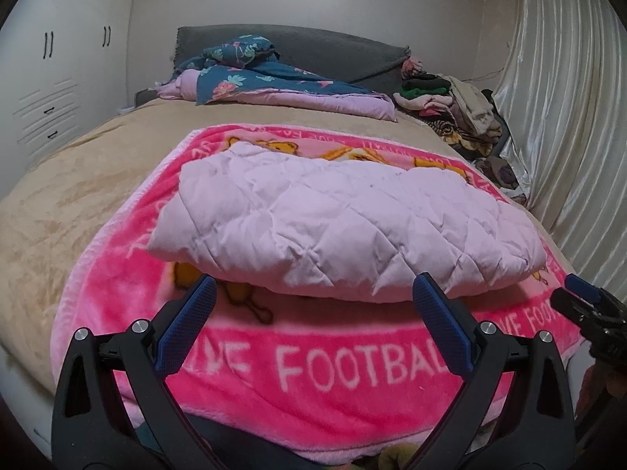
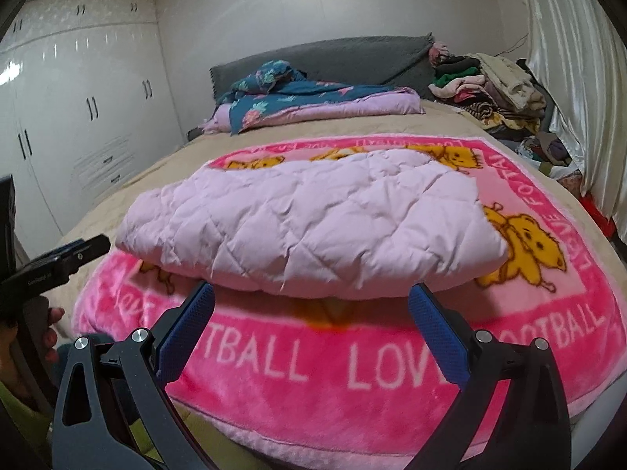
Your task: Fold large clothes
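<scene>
A pale lilac quilted garment (image 1: pixel 345 219) lies folded into a thick bundle on a pink "LOVE FOOTBALL" blanket (image 1: pixel 313 368) spread over the bed. It also shows in the right wrist view (image 2: pixel 313 231), on the same blanket (image 2: pixel 352 403). My left gripper (image 1: pixel 313 301) is open and empty, just short of the bundle's near edge. My right gripper (image 2: pixel 311 305) is open and empty, also just in front of the bundle. The right gripper shows at the right edge of the left wrist view (image 1: pixel 580 297); the left one shows at the left edge of the right wrist view (image 2: pixel 74 254).
A beige bed cover (image 1: pixel 58 203) lies under the blanket. A teal floral and lilac duvet (image 1: pixel 274 86) sits by the grey headboard (image 1: pixel 333 51). A clothes pile (image 1: pixel 450 105) lies at the far right. A curtain (image 1: pixel 568 98) hangs right, a white wardrobe (image 1: pixel 58 70) stands left.
</scene>
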The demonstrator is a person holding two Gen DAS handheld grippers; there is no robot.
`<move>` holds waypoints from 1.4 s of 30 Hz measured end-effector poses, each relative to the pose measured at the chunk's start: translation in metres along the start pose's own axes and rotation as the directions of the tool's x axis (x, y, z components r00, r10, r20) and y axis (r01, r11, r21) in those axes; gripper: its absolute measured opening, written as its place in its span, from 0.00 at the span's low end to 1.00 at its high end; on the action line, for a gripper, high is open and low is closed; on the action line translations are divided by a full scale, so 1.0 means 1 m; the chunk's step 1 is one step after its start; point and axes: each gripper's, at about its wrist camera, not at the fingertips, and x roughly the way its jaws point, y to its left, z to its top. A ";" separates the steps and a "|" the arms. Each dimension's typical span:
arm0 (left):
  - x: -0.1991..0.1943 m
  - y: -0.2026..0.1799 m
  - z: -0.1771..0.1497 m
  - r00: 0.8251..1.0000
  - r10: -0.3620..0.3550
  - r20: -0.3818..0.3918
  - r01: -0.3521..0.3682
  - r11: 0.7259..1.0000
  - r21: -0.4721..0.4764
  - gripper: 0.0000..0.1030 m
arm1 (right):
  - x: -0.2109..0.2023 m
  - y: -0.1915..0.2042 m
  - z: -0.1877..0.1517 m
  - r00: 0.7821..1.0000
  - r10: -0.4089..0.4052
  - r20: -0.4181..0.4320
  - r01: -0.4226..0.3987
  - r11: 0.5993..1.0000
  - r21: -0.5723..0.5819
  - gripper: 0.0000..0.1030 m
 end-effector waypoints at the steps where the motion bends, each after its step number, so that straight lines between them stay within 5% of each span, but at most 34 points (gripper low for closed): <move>1: 0.001 0.000 -0.001 1.000 -0.001 -0.004 0.001 1.000 -0.001 0.91 | 0.002 0.001 0.000 1.000 0.012 -0.010 -0.012 1.000 0.004 0.96; 42: -0.002 -0.002 -0.005 1.000 0.005 -0.017 -0.005 1.000 0.003 0.91 | 0.002 0.011 -0.004 0.999 0.035 -0.020 -0.035 0.999 -0.014 0.96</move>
